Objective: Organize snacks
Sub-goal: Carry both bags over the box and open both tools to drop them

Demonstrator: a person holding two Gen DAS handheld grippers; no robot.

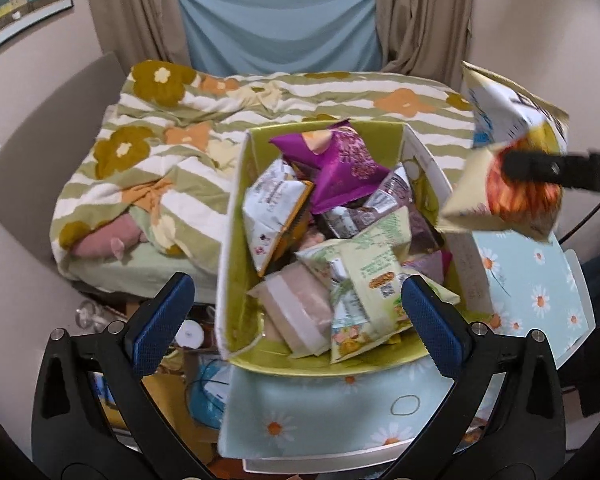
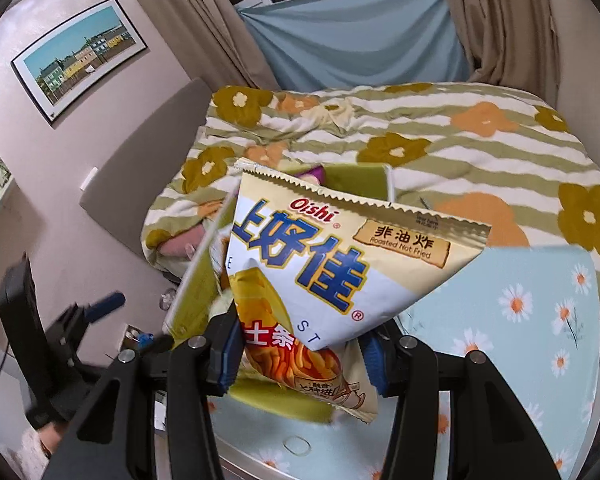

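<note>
A green storage box (image 1: 236, 240) full of several snack packs stands on a daisy-print table (image 1: 300, 412). A purple pack (image 1: 340, 168) lies on top at the back. My left gripper (image 1: 296, 320) is open and empty, just above the box's near end. My right gripper (image 2: 300, 350) is shut on a cream Oishi chip bag (image 2: 340, 264) and holds it in the air to the right of the box. In the left wrist view the bag (image 1: 508, 152) hangs above the box's right wall, with a black finger (image 1: 548, 168) of the right gripper across it.
A bed with a green striped flower quilt (image 1: 260, 100) lies behind the table. Clutter sits on the floor (image 1: 172, 360) left of the table. The other gripper (image 2: 100, 308) shows blurred at lower left in the right wrist view.
</note>
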